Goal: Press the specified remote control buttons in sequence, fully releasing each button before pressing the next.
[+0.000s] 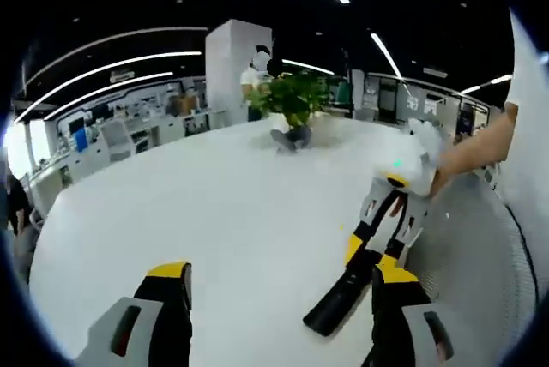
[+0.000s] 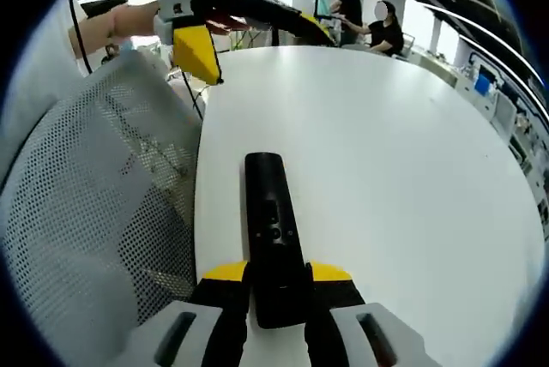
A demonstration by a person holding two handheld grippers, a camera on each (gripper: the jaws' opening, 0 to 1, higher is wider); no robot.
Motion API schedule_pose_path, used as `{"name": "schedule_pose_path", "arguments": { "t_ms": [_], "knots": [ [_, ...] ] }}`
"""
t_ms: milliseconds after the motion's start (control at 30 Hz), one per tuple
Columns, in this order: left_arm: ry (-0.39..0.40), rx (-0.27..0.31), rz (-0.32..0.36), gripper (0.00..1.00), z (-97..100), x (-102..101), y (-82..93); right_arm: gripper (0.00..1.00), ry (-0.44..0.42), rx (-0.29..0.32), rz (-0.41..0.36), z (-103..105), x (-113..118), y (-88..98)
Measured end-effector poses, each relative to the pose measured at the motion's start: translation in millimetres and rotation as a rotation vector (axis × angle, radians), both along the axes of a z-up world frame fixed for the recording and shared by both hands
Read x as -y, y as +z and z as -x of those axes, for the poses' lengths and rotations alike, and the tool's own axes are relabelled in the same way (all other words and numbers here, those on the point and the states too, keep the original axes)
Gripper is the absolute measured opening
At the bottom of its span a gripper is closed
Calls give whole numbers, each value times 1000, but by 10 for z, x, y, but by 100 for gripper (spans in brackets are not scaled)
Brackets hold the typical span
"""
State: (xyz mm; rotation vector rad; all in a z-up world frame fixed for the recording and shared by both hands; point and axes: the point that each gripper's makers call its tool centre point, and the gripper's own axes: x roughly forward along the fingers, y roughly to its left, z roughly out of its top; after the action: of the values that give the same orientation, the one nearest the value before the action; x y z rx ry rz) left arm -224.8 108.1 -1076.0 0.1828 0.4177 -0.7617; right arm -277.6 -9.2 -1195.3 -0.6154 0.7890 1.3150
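A black remote control (image 2: 273,230) lies lengthwise between my right gripper's (image 2: 277,274) yellow-tipped jaws, which are shut on its near end; its round buttons face up. It hangs over the white table (image 2: 386,170) near the edge. In the left gripper view the same remote (image 1: 339,298) points toward the camera, held by the right gripper (image 1: 376,245) with a hand (image 1: 463,157) behind it. My left gripper (image 1: 281,277) is open, its jaws wide apart with nothing between them, just left of the remote. The left gripper (image 2: 244,33) also appears at the top of the right gripper view, above the table's far edge.
A grey mesh chair back (image 2: 103,187) stands against the table's left edge. A potted plant (image 1: 292,99) sits at the far side of the table (image 1: 214,204). People sit at desks (image 2: 384,31) beyond it, and a white pillar (image 1: 230,67) rises behind.
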Motion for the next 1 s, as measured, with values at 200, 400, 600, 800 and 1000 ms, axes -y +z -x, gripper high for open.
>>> {"name": "schedule_pose_path", "arguments": {
  "t_ms": [200, 400, 600, 800, 1000],
  "knots": [
    [177, 112, 19, 99, 20, -348, 205, 22, 0, 6, 1, 2, 0, -1],
    [298, 218, 116, 100, 78, -499, 427, 22, -9, -6, -2, -2, -3, 7],
    [331, 247, 219, 100, 124, -458, 462, 23, -61, -46, -15, -10, -22, 26],
    [316, 267, 202, 100, 121, -387, 453, 23, -35, -51, 24, 7, -21, 19],
    [285, 272, 204, 100, 144, -349, 426, 24, -39, -67, 46, -9, 15, 75]
  ]
}}
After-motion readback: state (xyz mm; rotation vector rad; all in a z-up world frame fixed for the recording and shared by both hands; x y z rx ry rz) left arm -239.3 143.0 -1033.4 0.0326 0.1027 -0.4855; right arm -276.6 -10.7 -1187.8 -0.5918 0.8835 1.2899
